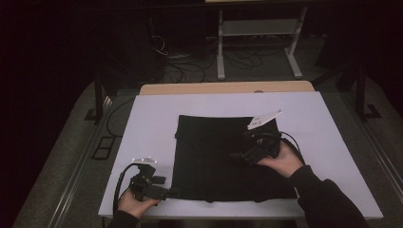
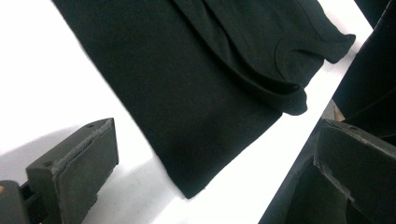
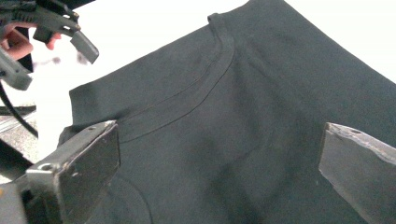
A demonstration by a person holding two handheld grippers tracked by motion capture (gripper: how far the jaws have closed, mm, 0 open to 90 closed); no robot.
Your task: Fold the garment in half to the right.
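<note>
**Folding job: black garment flat on the table, both grippers empty**

Starting at the near edge: left gripper (image 1: 164,192) sits low at the near left corner of the white table (image 1: 142,142), just off the garment's near left corner. Jaws spread wide, nothing between them. In the left gripper view the black garment (image 2: 196,93) shows a corner and a folded sleeve hem lying on bare table ahead of the jaws.

Next out: right gripper (image 1: 240,156) hovers over the garment's right half, the hand (image 1: 280,161) behind it. Jaws released, gap wide, no cloth in them. Right gripper view looks down on the ribbed neckband (image 3: 187,93), with the left gripper (image 3: 51,28) farther off at the edge of the cloth.

Garment itself (image 1: 223,156): lies in a rough rectangle mid-table, mostly smooth, far edge well short of the wooden strip (image 1: 228,88) at the table's back.

Handling, my read: thin knit, light, limp, no stiffness. It will drape and drag, not slide as one piece. A pinch mid-panel would likely take the top layer only and bunch it. Better grip points: the corner by the left gripper, or a seamed edge such as hem or neckband, where the doubled fabric gives the jaws more to bite. Lift both ends together to stop sag.

Beyond the table: dark floor, cables, a pale stand (image 1: 259,42).
</note>
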